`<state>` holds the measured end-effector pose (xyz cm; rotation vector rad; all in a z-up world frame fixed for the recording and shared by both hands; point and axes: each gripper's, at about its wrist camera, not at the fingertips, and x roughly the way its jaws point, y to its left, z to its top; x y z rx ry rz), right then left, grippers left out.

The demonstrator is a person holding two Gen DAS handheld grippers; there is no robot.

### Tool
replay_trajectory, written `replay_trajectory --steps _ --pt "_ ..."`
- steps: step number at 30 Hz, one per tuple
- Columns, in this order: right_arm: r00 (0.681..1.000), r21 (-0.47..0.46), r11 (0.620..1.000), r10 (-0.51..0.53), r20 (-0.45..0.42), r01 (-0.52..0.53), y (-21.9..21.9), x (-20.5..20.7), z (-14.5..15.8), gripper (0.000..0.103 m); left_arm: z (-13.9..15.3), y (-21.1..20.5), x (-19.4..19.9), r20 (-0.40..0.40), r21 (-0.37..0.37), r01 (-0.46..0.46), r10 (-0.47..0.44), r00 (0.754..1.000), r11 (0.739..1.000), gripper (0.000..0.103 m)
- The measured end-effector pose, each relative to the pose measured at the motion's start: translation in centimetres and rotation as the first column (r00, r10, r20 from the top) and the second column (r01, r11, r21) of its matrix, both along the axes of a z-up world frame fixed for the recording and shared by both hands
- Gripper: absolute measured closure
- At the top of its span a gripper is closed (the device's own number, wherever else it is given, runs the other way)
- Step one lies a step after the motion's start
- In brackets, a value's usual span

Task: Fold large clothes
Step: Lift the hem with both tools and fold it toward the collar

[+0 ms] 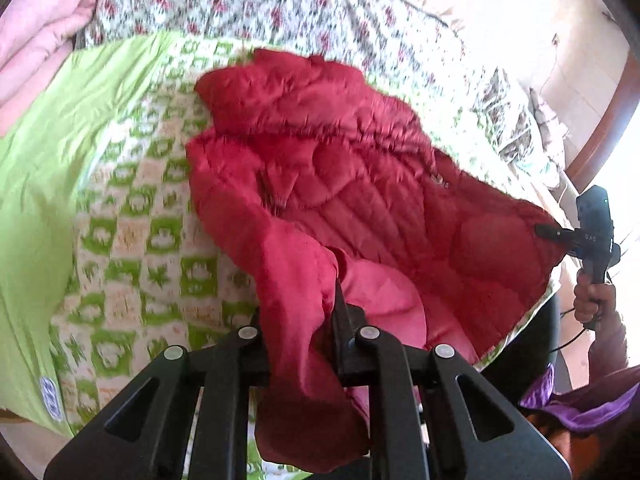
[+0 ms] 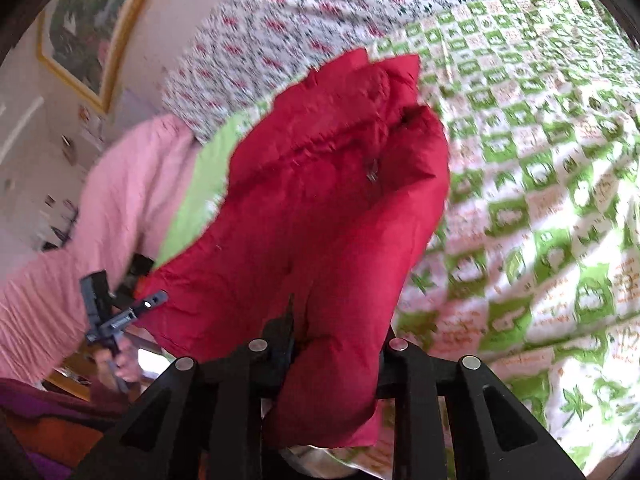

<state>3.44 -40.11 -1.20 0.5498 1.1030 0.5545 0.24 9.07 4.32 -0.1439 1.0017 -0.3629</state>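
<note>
A red quilted puffer jacket point(image 1: 320, 168) lies spread on the green-and-white patterned bedspread point(image 1: 132, 240). My left gripper point(image 1: 308, 320) is shut on a bunched edge of the jacket, which hangs down between the fingers. My right gripper point(image 1: 548, 232) shows at the right of the left wrist view, clamped on the jacket's opposite corner. In the right wrist view the jacket point(image 2: 332, 208) is lifted and fills the middle, pinched in my right gripper point(image 2: 320, 340). My left gripper point(image 2: 154, 300) shows at the left there, holding the other corner.
A floral sheet point(image 1: 248, 4) covers the far part of the bed. A pink folded blanket point(image 1: 36, 28) lies at the far left, and a plain lime sheet point(image 1: 48, 152) beside it. A framed picture point(image 2: 88, 32) hangs on the wall. The bed's wooden edge point(image 1: 600, 136) runs at right.
</note>
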Motion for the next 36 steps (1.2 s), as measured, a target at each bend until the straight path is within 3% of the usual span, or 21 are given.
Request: replay_trajectory --steps 10,18,26,36 --pt "0.987 0.106 0.993 -0.066 0.144 0.051 -0.2 4.7 4.8 0.080 5.5 0.9 4.9 0.169 -0.086 -0.030 0.044 0.985 0.996 0.089" --pt "0.965 0.073 0.989 -0.139 0.222 0.126 0.5 11.3 7.3 0.080 7.8 1.4 10.4 0.250 -0.110 -0.055 0.081 0.965 0.992 0.089" --pt "0.950 0.078 0.977 -0.212 0.229 0.199 1.8 18.3 6.9 0.080 7.3 2.1 16.9 0.236 -0.154 -0.124 0.159 0.959 0.980 0.089" --pt "0.947 0.059 0.961 -0.276 0.166 0.269 2.8 28.1 3.0 0.080 4.8 2.0 27.4 0.189 -0.132 -0.186 0.209 0.960 0.974 0.088"
